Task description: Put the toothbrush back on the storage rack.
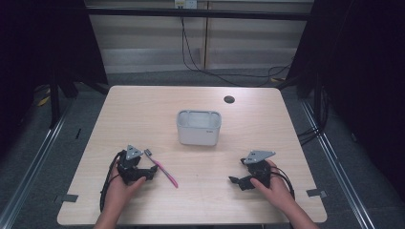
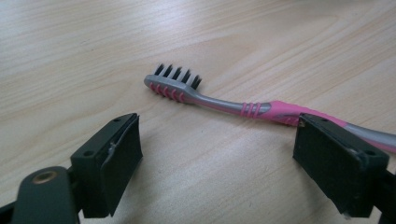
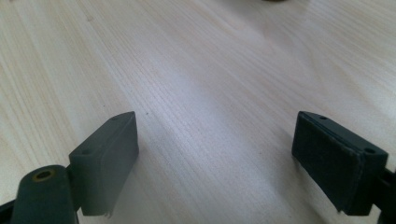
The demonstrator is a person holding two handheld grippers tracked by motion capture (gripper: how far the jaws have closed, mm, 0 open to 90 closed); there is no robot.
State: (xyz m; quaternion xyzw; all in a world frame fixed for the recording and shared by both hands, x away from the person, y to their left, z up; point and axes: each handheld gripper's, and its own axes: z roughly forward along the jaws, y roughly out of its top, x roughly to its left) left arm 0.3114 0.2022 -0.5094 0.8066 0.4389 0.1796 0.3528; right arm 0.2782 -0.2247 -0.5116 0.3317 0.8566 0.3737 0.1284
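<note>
The left gripper (image 1: 149, 172) is lying low over the table (image 1: 143, 109) with a hand (image 1: 119, 188) wrapped around its body, and its jaws are standing wide apart with nothing clamped between them. Taking the white tub (image 1: 198, 127) in the middle of the table as the landmark, this gripper is sitting to the near left of the tub, well apart from it. The toothbrush (image 1: 161, 167) is lying flat on the wood just beside the left gripper, on the side toward the tub, with its bristle end pointing roughly toward the tub and its pink handle running back toward the person's edge. In the left gripper view the toothbrush (image 2: 243, 106) is stretching across the table beyond the jaws, its dark bristles standing up; its pink and grey handle is passing just behind the right-hand jaw, and whether it is touching that jaw I cannot tell. The right gripper (image 1: 234, 180) is resting to the near right of the tub, well apart from it and from the toothbrush, with the other hand (image 1: 272, 188) holding it. In the right gripper view its jaws are spread wide over bare wood, gripping nothing. A small dark round hole (image 1: 229, 99) is sitting in the tabletop beyond the tub, toward the far right corner.
</note>
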